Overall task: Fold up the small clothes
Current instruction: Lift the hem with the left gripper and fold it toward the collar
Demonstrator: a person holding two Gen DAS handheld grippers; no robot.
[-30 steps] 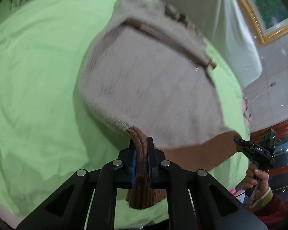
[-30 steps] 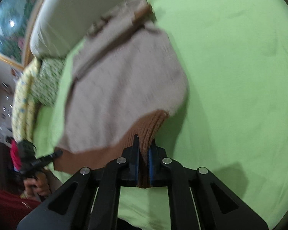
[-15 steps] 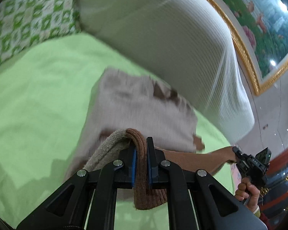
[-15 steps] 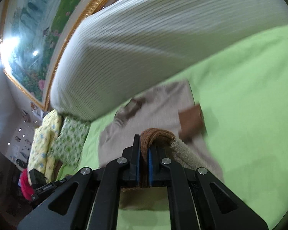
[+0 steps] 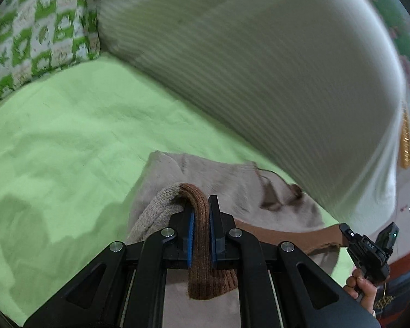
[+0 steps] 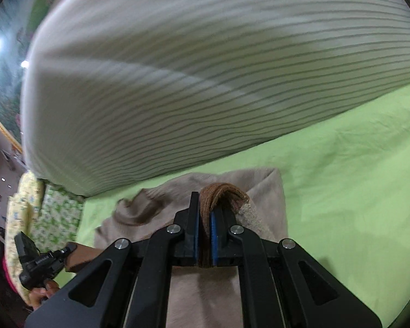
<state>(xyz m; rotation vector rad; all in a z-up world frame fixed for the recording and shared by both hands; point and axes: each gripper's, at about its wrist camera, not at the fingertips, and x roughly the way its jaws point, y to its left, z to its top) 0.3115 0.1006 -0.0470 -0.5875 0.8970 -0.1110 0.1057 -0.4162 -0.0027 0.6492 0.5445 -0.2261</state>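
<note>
The beige sweater [image 5: 227, 191] lies on the green sheet [image 5: 68, 136], right in front of the big striped cushion [image 5: 259, 68], with its far edge close to the cushion's base. The left gripper [image 5: 200, 218] is clamped on the sweater's brown ribbed hem [image 5: 202, 246], which arches up between its blue-lined fingers and hangs down behind them. The right gripper [image 6: 204, 218] is likewise clamped on the brown hem [image 6: 221, 191] at the other corner, the band curling over its right finger. Both pinched corners are held above the sweater's body, so the lower part is doubled over the rest, which stays flat on the sheet toward the cushion. In the left wrist view the right gripper [image 5: 365, 248] shows at the sweater's right side, held by a hand [image 5: 360, 292]. A green checked pillow [image 5: 38, 30] sits to the left of the cushion, and a gold picture frame [image 5: 408, 142] shows beyond the cushion's right end.
</note>
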